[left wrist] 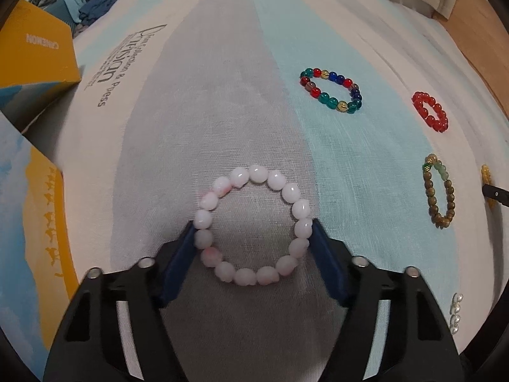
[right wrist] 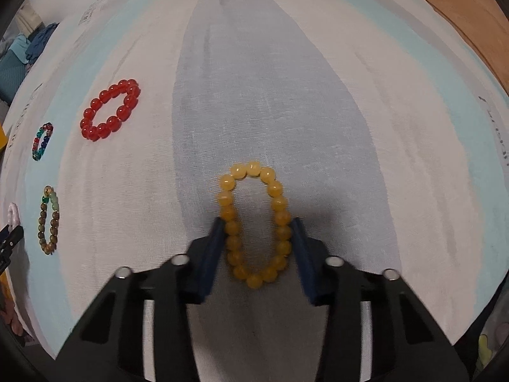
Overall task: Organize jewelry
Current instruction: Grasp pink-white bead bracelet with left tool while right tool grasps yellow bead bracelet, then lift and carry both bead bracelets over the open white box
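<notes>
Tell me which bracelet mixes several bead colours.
The multicoloured bracelet: red, blue, green and amber glass beads, lying far beyond the pink bracelet. The red bracelet and yellow bracelet are single-coloured.

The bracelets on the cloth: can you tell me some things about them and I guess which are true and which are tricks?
1. The left gripper has its fingers on either side of the pink bracelet. True.
2. The yellow bracelet between the right gripper's fingers is a perfect round circle. False: it is squeezed into a long narrow oval.
3. The red bracelet is stacked on the multicoloured bracelet. False: they lie apart on the striped cloth.
4. A yellow box sits at the left edge of the left wrist view. True.
5. The brown and green bracelet is held by a gripper. False: it lies free on the cloth.
</notes>
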`<action>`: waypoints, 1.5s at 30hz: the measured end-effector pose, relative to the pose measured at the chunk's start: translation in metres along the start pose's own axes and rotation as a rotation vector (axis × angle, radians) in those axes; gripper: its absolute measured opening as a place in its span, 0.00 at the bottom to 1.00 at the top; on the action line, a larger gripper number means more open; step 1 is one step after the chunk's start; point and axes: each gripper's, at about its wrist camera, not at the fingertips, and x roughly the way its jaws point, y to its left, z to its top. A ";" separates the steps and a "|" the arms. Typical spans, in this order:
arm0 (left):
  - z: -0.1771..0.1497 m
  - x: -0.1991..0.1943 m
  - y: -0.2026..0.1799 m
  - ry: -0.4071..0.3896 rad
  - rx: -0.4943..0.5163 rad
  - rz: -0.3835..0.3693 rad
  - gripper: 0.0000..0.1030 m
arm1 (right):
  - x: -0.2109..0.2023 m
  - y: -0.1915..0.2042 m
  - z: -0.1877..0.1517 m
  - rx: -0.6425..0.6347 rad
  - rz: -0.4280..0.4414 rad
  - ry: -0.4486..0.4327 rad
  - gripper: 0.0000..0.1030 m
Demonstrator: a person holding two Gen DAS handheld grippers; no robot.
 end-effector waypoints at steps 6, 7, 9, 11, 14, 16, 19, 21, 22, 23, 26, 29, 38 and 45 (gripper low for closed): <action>0.002 -0.005 0.000 0.024 -0.007 -0.006 0.45 | -0.002 0.004 -0.003 -0.015 -0.019 0.004 0.17; 0.003 -0.005 0.000 0.028 -0.004 -0.006 0.41 | -0.002 0.005 -0.003 -0.017 -0.020 0.006 0.17; 0.003 -0.006 -0.002 0.034 0.004 -0.001 0.33 | -0.005 0.005 -0.003 -0.015 -0.017 0.009 0.13; 0.004 -0.008 -0.001 0.039 0.001 -0.002 0.20 | -0.008 0.006 -0.002 -0.012 -0.017 0.005 0.09; 0.003 -0.012 0.000 0.046 -0.006 -0.008 0.16 | -0.014 0.001 -0.001 -0.015 -0.017 -0.005 0.09; 0.002 -0.015 -0.003 0.044 0.007 0.001 0.16 | -0.018 0.001 -0.002 -0.018 -0.017 -0.015 0.09; 0.001 -0.019 -0.004 0.030 0.012 0.014 0.15 | -0.025 0.001 -0.003 -0.020 -0.007 -0.032 0.09; 0.000 -0.021 -0.005 0.024 0.012 0.020 0.15 | -0.028 -0.003 0.000 -0.024 -0.004 -0.038 0.09; 0.000 -0.023 -0.005 0.018 0.011 0.022 0.15 | -0.029 -0.003 0.002 -0.024 -0.004 -0.042 0.09; 0.000 -0.024 -0.006 0.014 0.010 0.024 0.15 | -0.031 -0.003 0.002 -0.025 -0.003 -0.044 0.09; 0.001 -0.030 -0.008 0.007 0.006 0.019 0.09 | -0.038 -0.006 0.000 -0.024 -0.001 -0.053 0.09; 0.002 -0.034 -0.010 -0.002 0.008 0.020 0.09 | -0.043 -0.005 -0.002 -0.026 0.003 -0.062 0.09; 0.006 -0.055 -0.015 -0.029 0.008 0.004 0.09 | -0.064 -0.007 -0.002 -0.029 0.020 -0.092 0.09; 0.009 -0.079 -0.022 -0.061 0.011 -0.001 0.09 | -0.085 0.002 -0.002 -0.038 0.025 -0.120 0.09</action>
